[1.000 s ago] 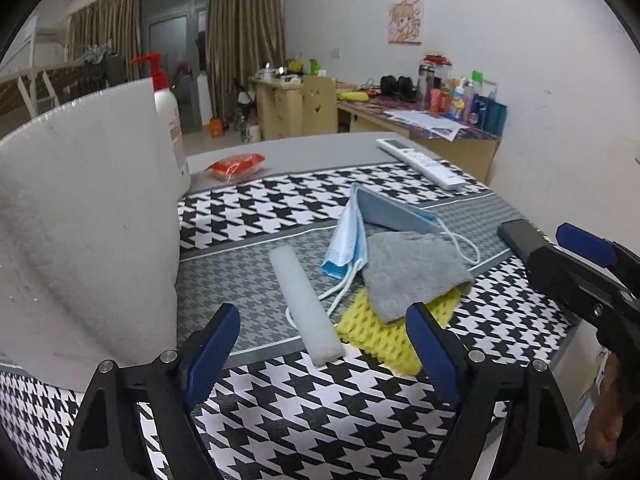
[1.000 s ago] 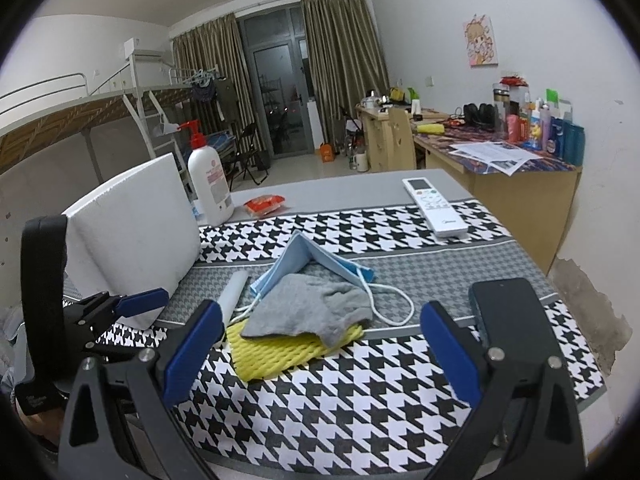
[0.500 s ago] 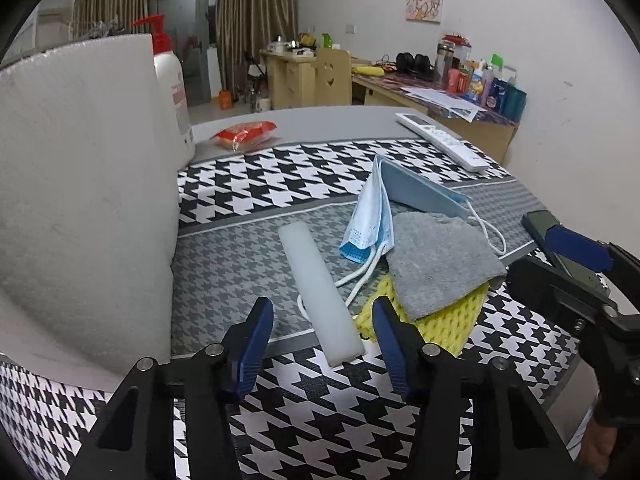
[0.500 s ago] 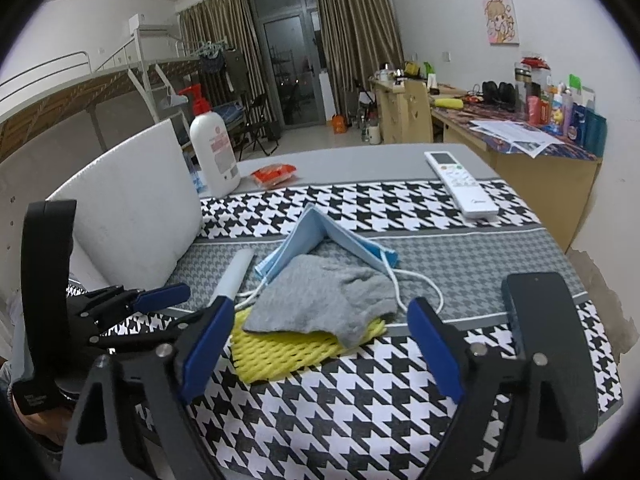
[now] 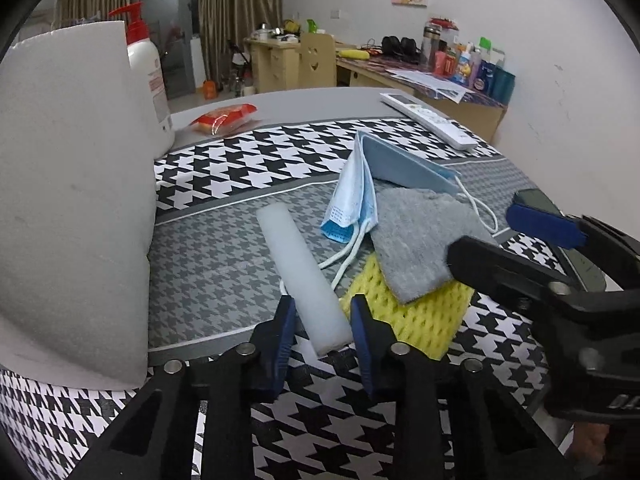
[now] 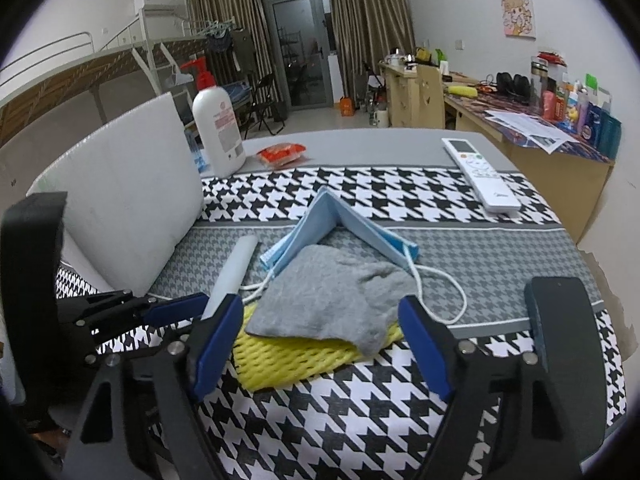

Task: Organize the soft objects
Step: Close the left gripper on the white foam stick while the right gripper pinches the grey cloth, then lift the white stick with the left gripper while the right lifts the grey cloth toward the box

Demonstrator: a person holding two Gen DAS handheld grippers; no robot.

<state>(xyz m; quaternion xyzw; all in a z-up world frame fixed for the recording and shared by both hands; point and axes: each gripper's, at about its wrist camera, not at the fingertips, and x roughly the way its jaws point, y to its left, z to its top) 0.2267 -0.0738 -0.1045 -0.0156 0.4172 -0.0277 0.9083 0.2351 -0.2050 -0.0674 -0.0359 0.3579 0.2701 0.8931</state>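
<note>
White foam stick (image 5: 302,276) lies on the houndstooth worktop (image 5: 224,168), its near end between the left tool (image 5: 322,320) pads, which have just been closing; whether they press it yet is hard to tell. Right of the stick, a grey cloth (image 6: 332,298) hides most of the yellow foam net (image 6: 296,360) and part of the blue mask (image 6: 344,226). Over the cloth the right tool (image 6: 320,336) stands released, its jaws narrowing slightly.

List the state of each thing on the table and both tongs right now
left tongs: have just been closing around the foam stick's near end
right tongs: open, empty, narrowing slightly
foam stick: lying flat
grey cloth: crumpled on the yellow mesh
yellow mesh: flat, partly covered
face mask: folded, tented
</note>
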